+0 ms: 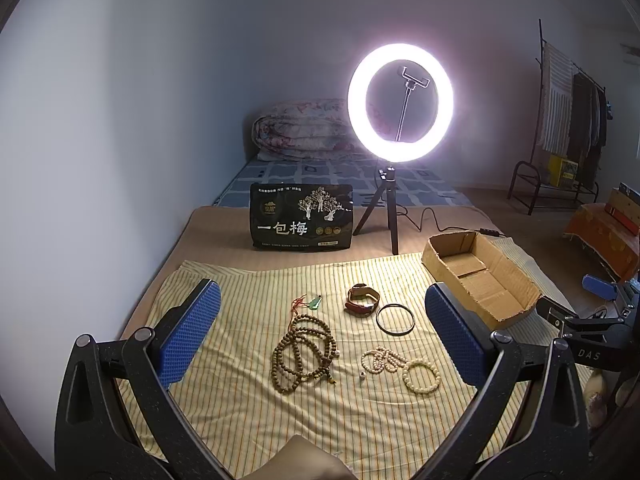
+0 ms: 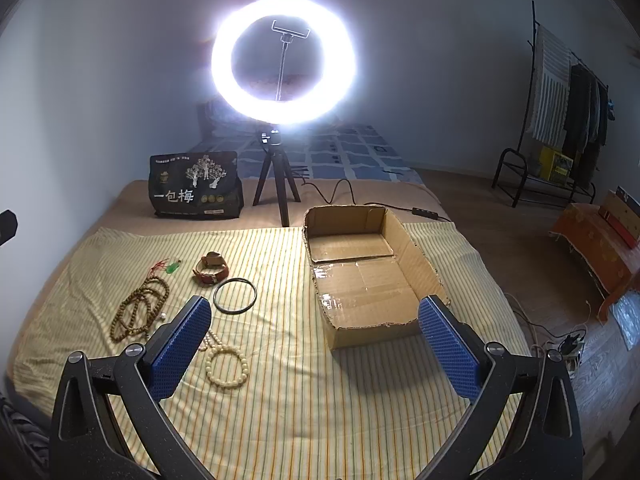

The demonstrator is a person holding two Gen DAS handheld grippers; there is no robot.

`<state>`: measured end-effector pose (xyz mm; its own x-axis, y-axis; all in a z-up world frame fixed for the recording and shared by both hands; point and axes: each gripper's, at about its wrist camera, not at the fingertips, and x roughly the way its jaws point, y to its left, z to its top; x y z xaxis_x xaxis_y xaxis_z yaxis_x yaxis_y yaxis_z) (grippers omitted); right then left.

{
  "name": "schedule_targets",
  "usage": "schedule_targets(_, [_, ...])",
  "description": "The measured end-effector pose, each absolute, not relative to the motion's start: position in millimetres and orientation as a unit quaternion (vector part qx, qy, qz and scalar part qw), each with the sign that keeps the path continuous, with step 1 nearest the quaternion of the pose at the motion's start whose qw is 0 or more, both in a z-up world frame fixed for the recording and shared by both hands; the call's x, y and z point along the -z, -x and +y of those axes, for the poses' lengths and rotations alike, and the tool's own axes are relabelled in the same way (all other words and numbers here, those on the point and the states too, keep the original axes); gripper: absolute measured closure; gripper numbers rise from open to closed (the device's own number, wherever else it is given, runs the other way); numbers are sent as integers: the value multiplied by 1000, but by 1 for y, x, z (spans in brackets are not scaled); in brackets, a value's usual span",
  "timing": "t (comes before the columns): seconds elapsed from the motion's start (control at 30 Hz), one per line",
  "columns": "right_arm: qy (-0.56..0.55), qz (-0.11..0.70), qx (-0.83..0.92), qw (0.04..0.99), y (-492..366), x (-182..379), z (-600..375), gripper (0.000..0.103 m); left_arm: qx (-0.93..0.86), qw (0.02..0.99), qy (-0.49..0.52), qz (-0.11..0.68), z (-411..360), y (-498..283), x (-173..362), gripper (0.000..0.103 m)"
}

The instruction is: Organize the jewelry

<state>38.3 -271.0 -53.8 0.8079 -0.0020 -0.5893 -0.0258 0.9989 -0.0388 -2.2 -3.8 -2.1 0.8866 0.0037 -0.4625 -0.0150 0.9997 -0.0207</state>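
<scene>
Jewelry lies on a yellow striped cloth [image 1: 260, 400]: a long brown bead necklace [image 1: 304, 350], a cream bead bracelet [image 1: 421, 376], a cream bead strand [image 1: 382, 359], a black bangle [image 1: 395, 319], a brown leather watch [image 1: 362, 300] and a green pendant on red cord [image 1: 313, 303]. An open cardboard box [image 2: 360, 276] sits to the right, with no jewelry inside. My left gripper [image 1: 322, 312] is open above the jewelry, holding nothing. My right gripper [image 2: 314, 324] is open and holds nothing, hovering near the box's front left corner, with the cream bracelet [image 2: 227, 364] by its left finger.
A lit ring light on a tripod [image 1: 400, 104] stands behind the cloth, its cable [image 2: 340, 188] running behind the box. A black snack bag [image 1: 301, 218] stands left of it. A folded quilt [image 1: 304, 128] lies at the back. A clothes rack [image 2: 560, 92] is far right.
</scene>
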Motion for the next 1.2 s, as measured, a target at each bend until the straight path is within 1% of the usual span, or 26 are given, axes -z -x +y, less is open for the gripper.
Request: schedule_targets(1.2, [28, 314, -8, 949, -38, 55, -270, 0, -3, 971, 17, 239, 1, 2, 1, 0])
